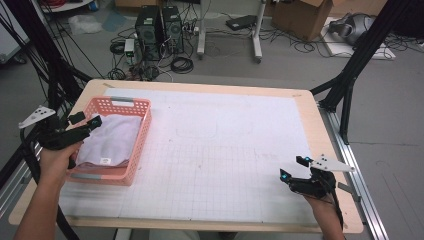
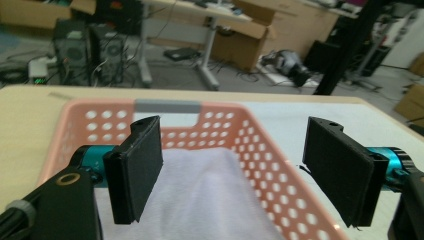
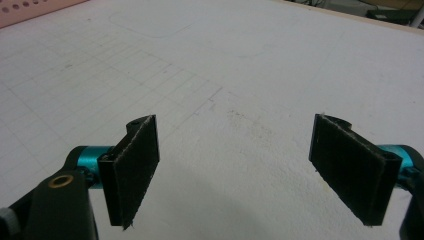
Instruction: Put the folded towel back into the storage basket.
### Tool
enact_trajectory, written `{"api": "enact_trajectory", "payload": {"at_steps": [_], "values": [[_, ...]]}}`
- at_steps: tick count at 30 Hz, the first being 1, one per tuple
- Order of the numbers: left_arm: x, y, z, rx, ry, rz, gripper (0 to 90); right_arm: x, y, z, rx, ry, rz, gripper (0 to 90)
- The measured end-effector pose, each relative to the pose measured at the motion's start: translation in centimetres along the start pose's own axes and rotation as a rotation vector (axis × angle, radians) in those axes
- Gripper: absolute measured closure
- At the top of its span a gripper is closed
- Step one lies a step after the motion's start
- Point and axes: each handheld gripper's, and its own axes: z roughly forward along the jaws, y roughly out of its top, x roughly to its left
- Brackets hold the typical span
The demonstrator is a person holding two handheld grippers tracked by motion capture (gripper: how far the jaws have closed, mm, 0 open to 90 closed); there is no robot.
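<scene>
Desk, wooden-edged and covered by a white gridded mat, carries everything in the high view. That view alone gives the whole layout: a pink perforated basket near the desk's left edge and the person's two forearms entering from below, well apart. The basket's long axis runs from the near side of the desk to the far side, and a grey strip marks the handle of its far end wall.

Inside the basket lies a folded white towel, its long axis along the basket's, with a small label at its near end (readable from the high view, not from the gripper views). The left gripper view adds what the overhead cannot: the towel bulges up in a soft ridge pointing toward the far end wall, and the round holes of the basket show clearly.

Left tool hangs over the basket's near left part, above the towel; in its own view the jaws stand wide, with the towel below and apart from the pads, nothing gripped.

Right tool rests low near the desk's right front corner. Its own view shows wide jaws over bare mat, faint pencilled outlines, and a corner of the pink basket at top left.
</scene>
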Motion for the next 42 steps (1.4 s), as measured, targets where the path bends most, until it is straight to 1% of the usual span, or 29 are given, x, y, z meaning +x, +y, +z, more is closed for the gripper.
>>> {"api": "enact_trajectory", "payload": {"at_steps": [2, 5, 8, 9, 11, 13, 14, 15, 18, 20, 23, 25, 26, 29, 33, 36, 42], "values": [[-0.7, -0.1, -0.6, -0.012, -0.023, 0.024, 18.7, 0.1, 0.1, -0.1, -0.004, -0.001, -0.008, 18.8], [-1.7, -0.5, -1.3, -0.026, -0.061, 0.056, 18.7, 0.3, 0.2, -0.4, -0.017, -0.004, -0.022, 18.9], [-2.6, -1.2, -2.0, -0.059, -0.110, 0.047, 19.4, 0.3, 0.3, -0.6, -0.023, -0.007, -0.019, 18.8], [-3.0, -1.4, -2.2, -0.061, -0.124, 0.051, 19.4, 0.3, 0.2, -0.6, -0.022, -0.007, -0.016, 18.8], [-3.8, -1.9, -2.3, -0.050, -0.144, 0.073, 19.4, 0.2, 0.1, -0.7, -0.023, -0.007, -0.019, 18.8], [-4.6, -2.3, -2.3, -0.053, -0.171, 0.091, 19.4, 0.2, 0.1, -0.7, -0.023, -0.009, -0.019, 18.9], [-5.1, -2.4, -2.3, -0.050, -0.178, 0.099, 19.2, 0.2, 0.1, -0.8, -0.025, -0.007, -0.017, 18.9], [-5.5, -2.5, -2.2, -0.053, -0.188, 0.100, 19.4, 0.2, 0.0, -0.8, -0.023, -0.007, -0.013, 18.8], [-6.8, -3.0, -1.7, -0.070, -0.219, 0.096, 19.4, 0.2, 0.0, -0.9, -0.026, -0.009, -0.010, 18.8], [-7.8, -3.3, -1.2, -0.073, -0.229, 0.110, 19.9, 0.2, -0.1, -1.0, -0.030, -0.007, -0.011, 18.9], [-9.1, -3.8, -0.2, -0.058, -0.262, 0.121, 20.2, 0.3, -0.1, -1.1, -0.031, -0.009, -0.015, 18.8], [-10.0, -4.0, 0.4, -0.048, -0.284, 0.116, 20.2, 0.2, -0.2, -1.2, -0.035, -0.011, -0.018, 18.9], [-10.4, -4.0, 0.7, -0.044, -0.294, 0.124, 20.2, 0.2, -0.2, -1.3, -0.034, -0.010, -0.017, 18.8], [-11.8, -4.2, 1.4, -0.049, -0.321, 0.120, 20.2, 0.2, -0.2, -1.5, -0.037, -0.013, -0.022, 18.9], [-13.6, -4.6, 2.5, -0.023, -0.354, 0.135, 20.3, 0.3, -0.3, -1.7, -0.042, -0.016, -0.020, 18.9], [-14.8, -5.2, 3.1, -0.018, -0.371, 0.146, 20.5, 0.4, -0.3, -1.7, -0.044, -0.018, -0.023, 18.8], [-16.5, -6.9, 4.0, 0.026, -0.400, 0.169, 20.8, 0.6, -0.4, -2.0, -0.046, -0.022, -0.030, 18.9]]}}
